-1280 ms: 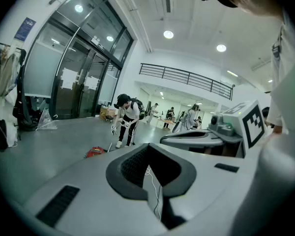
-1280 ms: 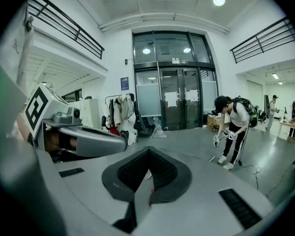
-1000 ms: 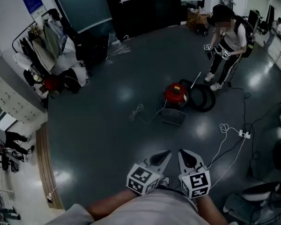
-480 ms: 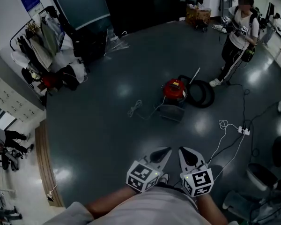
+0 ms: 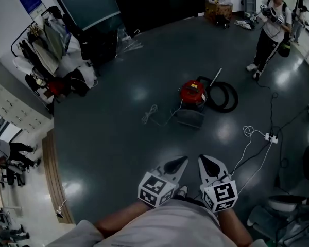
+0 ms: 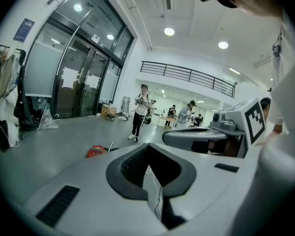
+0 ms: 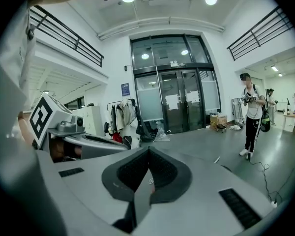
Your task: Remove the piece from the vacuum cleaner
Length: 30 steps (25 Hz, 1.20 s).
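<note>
The red vacuum cleaner (image 5: 192, 93) stands on the dark floor a few steps ahead of me. Its black hose (image 5: 222, 95) lies coiled on its right, a thin metal wand (image 5: 216, 76) leans by it, and a grey flat part (image 5: 189, 119) lies in front. Low in the head view, close to my body, my left gripper (image 5: 176, 164) and right gripper (image 5: 208, 163) are side by side, both shut and empty, far from the vacuum. In the left gripper view the vacuum (image 6: 95, 151) shows small beyond the shut left gripper (image 6: 148, 146). The right gripper (image 7: 149, 149) points at the glass doors.
A white cord (image 5: 150, 115) lies left of the vacuum. A white power strip (image 5: 270, 136) and its cables trail on the right. A person (image 5: 270, 14) stands at the far right. A coat rack (image 5: 51, 45) lines the left wall, and chairs (image 5: 278, 205) sit at lower right.
The person near the vacuum has walked away toward the far right. Both grippers stay shut in the same place near my body.
</note>
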{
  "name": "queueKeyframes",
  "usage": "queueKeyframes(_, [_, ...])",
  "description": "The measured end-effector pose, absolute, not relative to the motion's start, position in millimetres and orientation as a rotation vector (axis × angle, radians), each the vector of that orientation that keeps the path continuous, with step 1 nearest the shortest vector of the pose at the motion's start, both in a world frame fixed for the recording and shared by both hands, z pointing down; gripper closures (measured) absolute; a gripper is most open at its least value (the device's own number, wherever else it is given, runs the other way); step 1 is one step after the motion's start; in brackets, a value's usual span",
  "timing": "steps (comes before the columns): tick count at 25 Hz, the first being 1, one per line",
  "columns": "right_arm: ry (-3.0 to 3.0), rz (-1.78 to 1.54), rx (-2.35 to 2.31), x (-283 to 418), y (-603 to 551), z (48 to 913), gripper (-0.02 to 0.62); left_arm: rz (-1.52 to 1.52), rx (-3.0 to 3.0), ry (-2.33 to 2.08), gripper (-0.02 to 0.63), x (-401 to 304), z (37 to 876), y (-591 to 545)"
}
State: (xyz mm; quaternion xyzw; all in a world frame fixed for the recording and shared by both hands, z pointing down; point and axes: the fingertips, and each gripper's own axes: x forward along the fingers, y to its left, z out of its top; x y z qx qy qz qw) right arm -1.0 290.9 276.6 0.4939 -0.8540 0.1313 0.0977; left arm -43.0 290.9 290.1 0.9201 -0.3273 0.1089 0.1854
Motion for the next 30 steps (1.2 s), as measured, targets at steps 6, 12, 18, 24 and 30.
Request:
queueKeyframes(6, [-2.527,0.407,1.463,7.2,275.9,282.5,0.578,0.304,2.587,-0.93,0.6,-35.2,294.3,273.2])
queueKeyframes(12, [-2.496,0.424,1.479,17.4,245.8,288.2,0.578,0.305,2.593,-0.888,0.6,-22.2,299.3,242.6])
queueKeyframes(18, [-2.449,0.439,1.521,23.3,187.0,300.2,0.578,0.329,2.603,-0.82,0.6,-17.6,314.9,185.0])
queueKeyframes(24, [-2.397,0.482,1.563,22.8,102.4,320.4,0.578,0.392,2.64,-0.743,0.6,-18.1,336.5,101.9])
queueKeyframes(30, [-2.355,0.535,1.627,19.0,11.4,335.3,0.578,0.46,2.669,-0.654,0.6,-28.7,360.0,14.3])
